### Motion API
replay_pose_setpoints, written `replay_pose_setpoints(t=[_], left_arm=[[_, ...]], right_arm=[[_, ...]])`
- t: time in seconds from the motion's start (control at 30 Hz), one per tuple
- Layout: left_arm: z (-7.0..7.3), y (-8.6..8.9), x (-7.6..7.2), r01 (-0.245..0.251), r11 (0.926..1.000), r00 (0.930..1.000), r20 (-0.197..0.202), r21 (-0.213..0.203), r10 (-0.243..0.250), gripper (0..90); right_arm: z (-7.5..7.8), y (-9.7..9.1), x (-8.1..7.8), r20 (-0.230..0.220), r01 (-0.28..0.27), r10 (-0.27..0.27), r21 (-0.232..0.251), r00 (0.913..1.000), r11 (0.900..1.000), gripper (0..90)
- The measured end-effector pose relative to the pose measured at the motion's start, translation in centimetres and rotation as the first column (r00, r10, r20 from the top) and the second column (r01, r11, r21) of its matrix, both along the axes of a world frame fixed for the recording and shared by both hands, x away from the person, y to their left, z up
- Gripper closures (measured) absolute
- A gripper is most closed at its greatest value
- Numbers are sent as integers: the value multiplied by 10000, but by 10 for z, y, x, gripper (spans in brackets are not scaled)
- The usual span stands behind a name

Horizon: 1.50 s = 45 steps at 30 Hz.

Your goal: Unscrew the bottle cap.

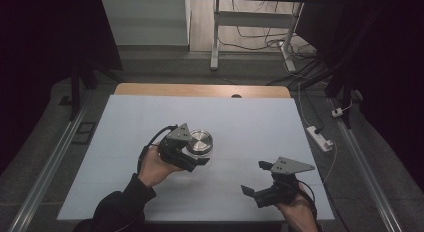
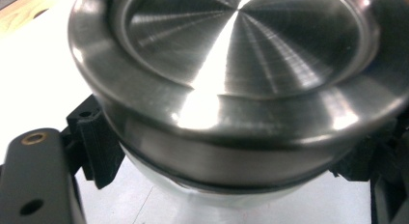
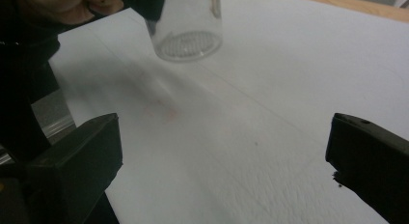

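Mostly hidden behind the left gripper, the glass jar with its steel lid sits mid-table, clamped between 2 jaws. Right gripper hangs apart, jaws wide, nothing between them.

in the left gripper view the jar is so near that its steel lid runs off the top and right edges, and the glass below goes past the bottom edge. in the right gripper view the jar's top is cut off, and the left gripper holding it is mostly out of frame
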<state>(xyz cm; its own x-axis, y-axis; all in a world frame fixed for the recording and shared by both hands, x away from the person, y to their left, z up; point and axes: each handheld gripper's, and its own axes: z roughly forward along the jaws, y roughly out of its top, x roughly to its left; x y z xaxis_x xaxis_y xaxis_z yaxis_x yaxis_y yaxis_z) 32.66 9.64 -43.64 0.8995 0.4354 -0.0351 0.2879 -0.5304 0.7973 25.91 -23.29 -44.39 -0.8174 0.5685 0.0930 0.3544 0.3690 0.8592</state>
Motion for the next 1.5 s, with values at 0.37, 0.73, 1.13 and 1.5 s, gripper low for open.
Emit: replay_pose_setpoints(t=[0.37, 0.73, 1.13, 1.5], left_arm=[[-1, -2, -2, 20, 10000, 10000, 77, 83, -21, 159], [-4, -5, -3, 24, 9999, 9999, 115, 129, -25, 159], [-7, -10, -5, 42, 9996, 10000, 59, 273, -44, 159], [-11, -14, -6, -154, 9983, 9999, -35, 568, 157, 159]], right_arm=[[20, 37, 19, -14, -931, 931, 52, 9957, 9956, 0], [34, 69, 39, 117, -986, 995, -616, 9950, 9932, 0], [48, 100, 55, 39, -1010, 1012, -342, 9949, 9943, 0], [41, 129, 68, -215, -1056, 1045, -612, 9943, 9925, 93]])
